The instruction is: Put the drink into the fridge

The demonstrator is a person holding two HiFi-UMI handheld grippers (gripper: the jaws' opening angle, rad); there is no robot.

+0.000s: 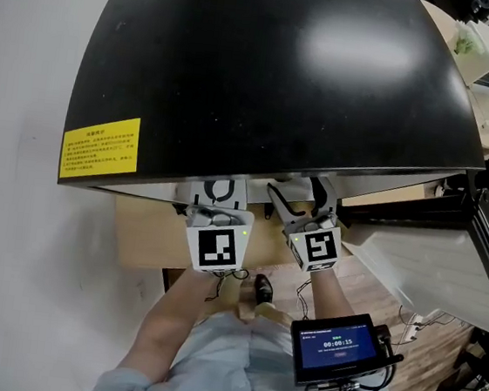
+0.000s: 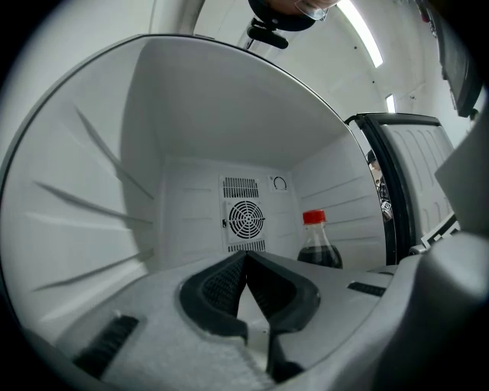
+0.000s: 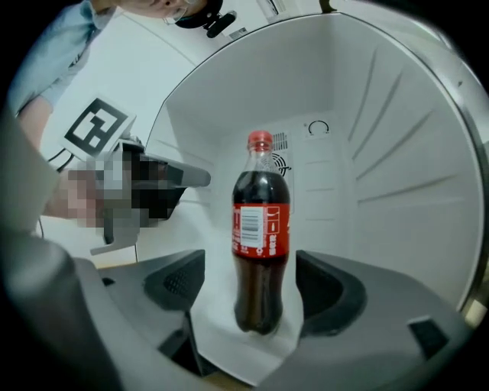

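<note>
A cola bottle [image 3: 261,244] with a red cap and red label stands upright on the white floor of the open fridge [image 3: 382,153]. My right gripper [image 3: 252,294] is open, one pad on each side of the bottle's lower half, with a gap to both. The left gripper view shows the same bottle [image 2: 318,248] at the right, in front of the back wall. My left gripper [image 2: 246,263] is shut with nothing in it, its tips meeting inside the fridge. In the head view both grippers, left [image 1: 218,200] and right [image 1: 301,198], reach under the fridge's black top [image 1: 267,70].
A round fan grille [image 2: 246,219] sits in the fridge's back wall. The fridge door [image 1: 431,255] hangs open at the right. A yellow label [image 1: 99,147] marks the black top's left corner. A small screen device [image 1: 337,345] sits below my right hand.
</note>
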